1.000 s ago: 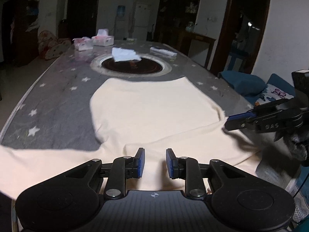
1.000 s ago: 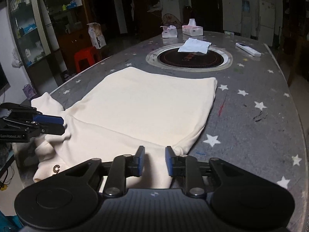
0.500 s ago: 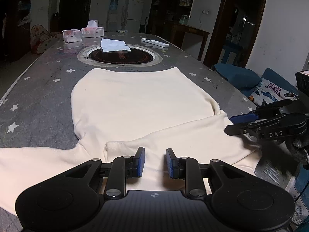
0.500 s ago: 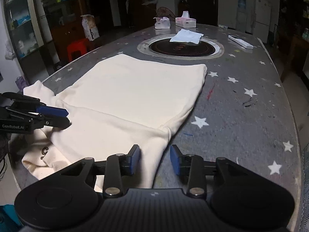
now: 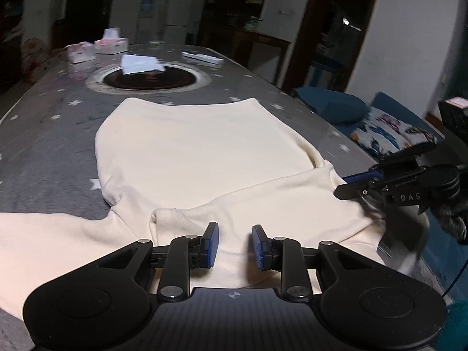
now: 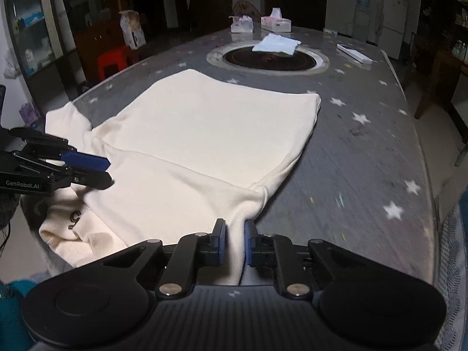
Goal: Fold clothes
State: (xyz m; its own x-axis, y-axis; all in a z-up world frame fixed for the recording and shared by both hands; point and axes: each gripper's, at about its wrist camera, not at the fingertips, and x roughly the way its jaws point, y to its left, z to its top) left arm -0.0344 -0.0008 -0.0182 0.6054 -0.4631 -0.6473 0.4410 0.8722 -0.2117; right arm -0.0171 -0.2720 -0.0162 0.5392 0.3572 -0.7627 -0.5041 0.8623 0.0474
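A cream sweatshirt lies flat on the grey star-patterned table, one sleeve folded across its near end. It also shows in the right wrist view. My left gripper is open, its jaws apart just above the near edge of the cloth. It shows at the left of the right wrist view. My right gripper has its jaws narrowly apart with the sweatshirt's near right corner between them. It shows at the right of the left wrist view, by the sweatshirt's right edge.
A round black hotplate is set in the table beyond the sweatshirt, with a white cloth on it. Tissue boxes and a remote lie at the far end. A blue sofa stands right of the table.
The right gripper's jaws have narrowed around the sweatshirt's near right corner. The left gripper's jaws have opened a little wider and it has shifted over the near edge.
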